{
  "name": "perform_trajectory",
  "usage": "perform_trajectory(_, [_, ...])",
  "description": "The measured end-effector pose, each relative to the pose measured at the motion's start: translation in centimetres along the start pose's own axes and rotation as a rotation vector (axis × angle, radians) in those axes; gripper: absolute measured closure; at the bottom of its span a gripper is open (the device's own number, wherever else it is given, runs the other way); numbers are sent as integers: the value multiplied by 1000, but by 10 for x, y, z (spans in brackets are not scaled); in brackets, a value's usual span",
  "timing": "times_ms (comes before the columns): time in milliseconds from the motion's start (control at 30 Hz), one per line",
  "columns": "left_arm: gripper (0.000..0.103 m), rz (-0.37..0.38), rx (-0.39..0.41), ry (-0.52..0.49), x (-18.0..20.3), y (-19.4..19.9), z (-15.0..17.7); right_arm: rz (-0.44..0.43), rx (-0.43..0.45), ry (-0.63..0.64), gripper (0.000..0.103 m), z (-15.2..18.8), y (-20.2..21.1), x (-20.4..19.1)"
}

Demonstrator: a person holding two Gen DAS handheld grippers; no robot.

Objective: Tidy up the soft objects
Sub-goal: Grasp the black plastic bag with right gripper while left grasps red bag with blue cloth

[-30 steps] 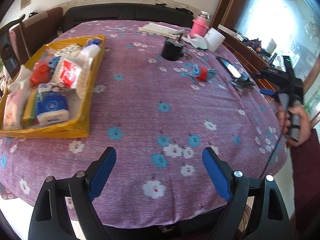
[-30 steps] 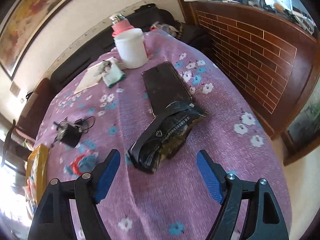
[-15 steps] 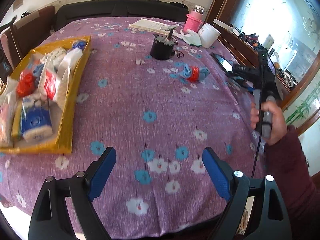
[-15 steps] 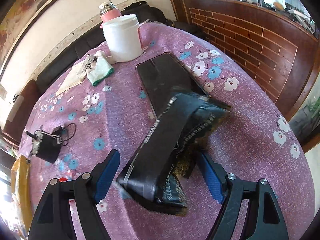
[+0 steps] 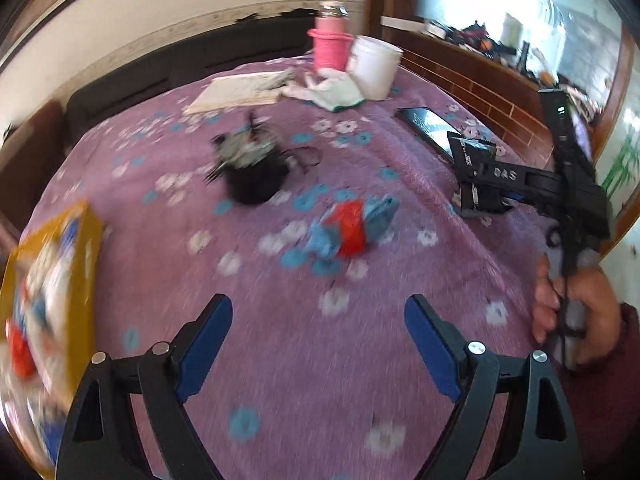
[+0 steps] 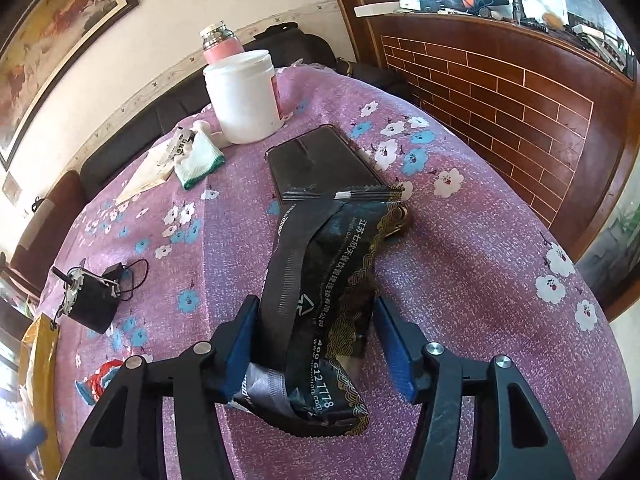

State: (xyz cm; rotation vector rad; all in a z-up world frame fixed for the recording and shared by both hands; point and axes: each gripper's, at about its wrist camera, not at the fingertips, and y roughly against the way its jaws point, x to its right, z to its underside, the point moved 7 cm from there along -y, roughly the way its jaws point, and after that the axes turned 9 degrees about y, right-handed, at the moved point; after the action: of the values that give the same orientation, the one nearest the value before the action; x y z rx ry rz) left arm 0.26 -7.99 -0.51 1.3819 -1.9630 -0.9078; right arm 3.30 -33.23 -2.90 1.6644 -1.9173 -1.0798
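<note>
At the far left of the left wrist view, the yellow tray (image 5: 86,240) sits at the table's edge, already crowded with soft packets, though blur hides what they are. The left tongs (image 5: 318,334) are spread wide and empty, hovering over bare purple flowered tablecloth (image 5: 280,360). Ahead of them stands a black charger with tangled cable (image 5: 256,172), and to its right lies a crumpled red and blue soft bundle (image 5: 348,228), loose on the cloth and well apart from the tray. It looks light and limp; a pinch across its bunched red middle would probably gather it best, since the blue ends would likely flop.

Farther back are a pink flask (image 5: 330,40), a white jar (image 5: 374,66), and a white cloth with a green hem (image 5: 336,94).

Toward the right, a dark phone (image 6: 320,164) lies flat, with the black snack packet (image 6: 328,300) resting just in front of it, its far sealed edge overlapping the phone's near end. The right tongs (image 6: 314,340) straddle the packet's near half and are closing; the left pad already touches the film, while the right pad appears to stand just off it. The packet seems light, crinkly and slippery, puffed with air, so squeezing the full middle should hold better than the thin sealed ends, and gently, as the contents may crush. A hand (image 5: 572,312) grips the right handle.
</note>
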Motion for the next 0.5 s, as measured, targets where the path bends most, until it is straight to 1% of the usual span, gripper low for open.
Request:
perform_trajectory(133, [16, -1, 3, -65, 20, -33, -21, 1, -4, 12, 40, 0, 0, -2])
perform_trajectory(267, [16, -37, -2, -130, 31, -65, -32, -2, -5, 13, 40, 0, 0, -1])
perform_trajectory(400, [17, -49, -20, -145, 38, -85, -38, 3, -6, 19, 40, 0, -1, -2])
perform_trajectory(467, [17, -57, -15, -140, 40, -90, -39, 2, -6, 18, 40, 1, 0, -2])
perform_trajectory(500, [19, -55, -11, -133, 40, -90, -39, 2, -6, 17, 40, 1, 0, -2])
